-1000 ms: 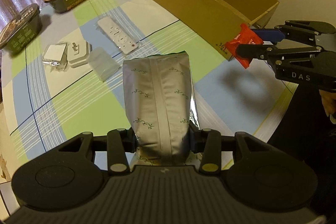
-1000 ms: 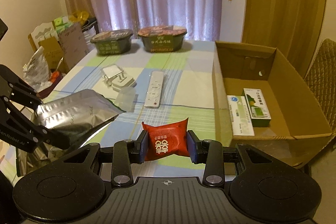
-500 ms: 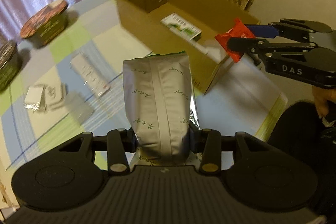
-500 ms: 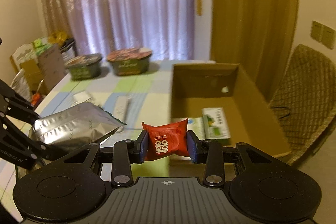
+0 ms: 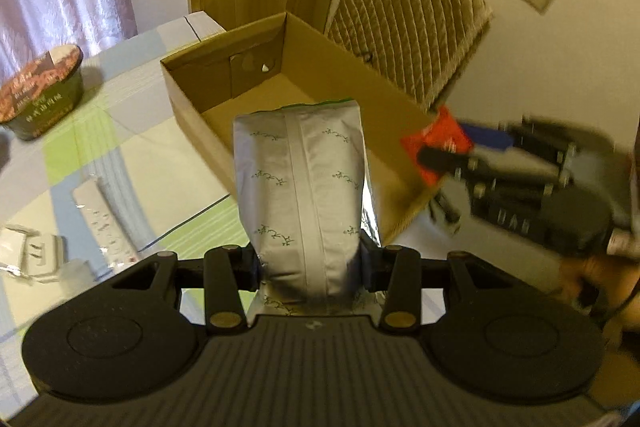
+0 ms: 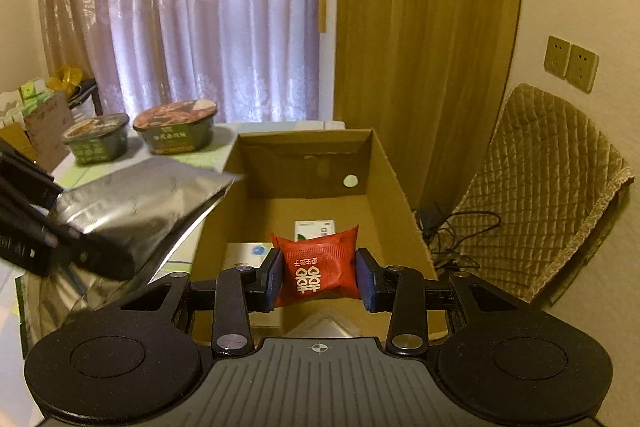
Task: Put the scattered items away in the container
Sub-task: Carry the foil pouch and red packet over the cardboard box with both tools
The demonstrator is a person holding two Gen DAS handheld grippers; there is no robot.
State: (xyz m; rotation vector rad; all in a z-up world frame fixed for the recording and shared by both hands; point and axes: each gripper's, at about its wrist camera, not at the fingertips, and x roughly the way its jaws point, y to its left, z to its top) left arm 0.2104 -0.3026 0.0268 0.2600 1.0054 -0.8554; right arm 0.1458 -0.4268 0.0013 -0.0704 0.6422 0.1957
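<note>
Holding two loads over the cardboard box [image 6: 394,187] at once. My left gripper [image 5: 310,263] is clamped on the silver foil pouch [image 5: 300,195], pinched low near its base, so most of the bag stands tall above the fingers. My right gripper [image 6: 318,277] is squeezed onto the red snack packet [image 6: 318,267], sitting over the near end of the box, above the two green-and-white cartons [image 6: 314,227] on its floor.

Risks from here, as I read them:
- Collision: both grippers converge on the same opening. In the left view the right tool is blurred and close to the pouch's right side. If I drop both together, the tools or the loads could clip.
- Pouch is top-heavy in this grip (foil looks slick). A tilt could make it swing or slide out and land on the tablecloth [image 5: 120,147] instead of inside.
- Pouch hangs near the box's left wall in the right view; releasing there could catch the rim and tip it outward.
- Packet is soft, so the pads may be gripping mostly wrapper.

Plenty left on the table: remote control [image 5: 106,217], two instant noodle bowls [image 6: 174,133], small white items at the left edge.
</note>
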